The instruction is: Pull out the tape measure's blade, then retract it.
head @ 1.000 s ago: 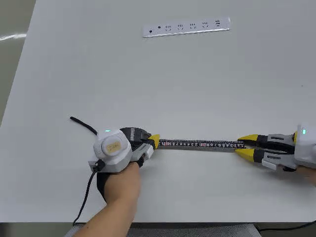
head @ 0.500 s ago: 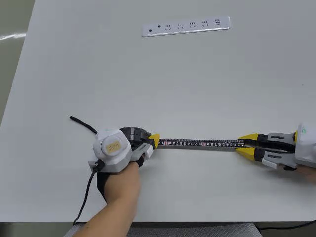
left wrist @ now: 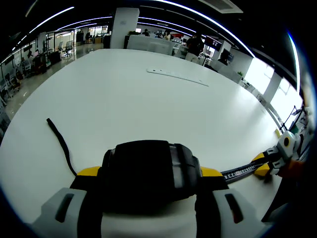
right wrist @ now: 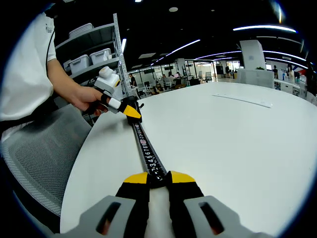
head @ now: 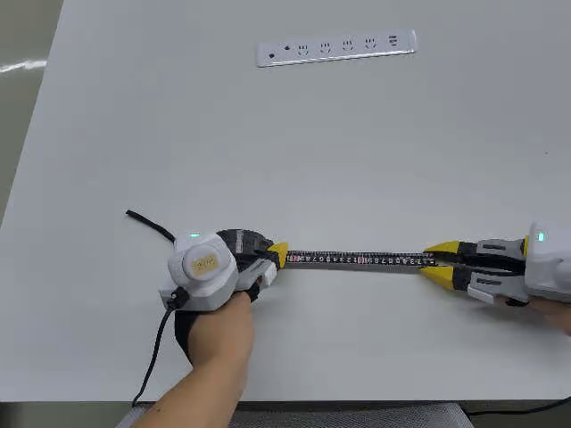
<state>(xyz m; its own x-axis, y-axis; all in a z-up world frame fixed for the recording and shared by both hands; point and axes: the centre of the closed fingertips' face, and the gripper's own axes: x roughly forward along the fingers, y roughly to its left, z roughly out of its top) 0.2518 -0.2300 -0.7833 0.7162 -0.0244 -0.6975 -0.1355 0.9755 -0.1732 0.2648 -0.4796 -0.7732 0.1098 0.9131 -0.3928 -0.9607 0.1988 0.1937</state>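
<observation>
- Tape measure (head: pixel 239 242) was near the front edge of the white tabletop (head: pixel 312 143), its black case clamped between the jaws of the left tool (head: pixel 268 259).
- Its blade (head: pixel 357 259) ran out to the right, straight and low over the tabletop, with the numbers facing up.
- The right tool (head: pixel 432 261) pinched the blade's far end, its yellow-tipped jaws nearly together.
- A thin black strap (head: pixel 147 225) lay on the tabletop just left of the case.
- A white power strip (head: pixel 337 48) lay well apart, at the far side.
</observation>
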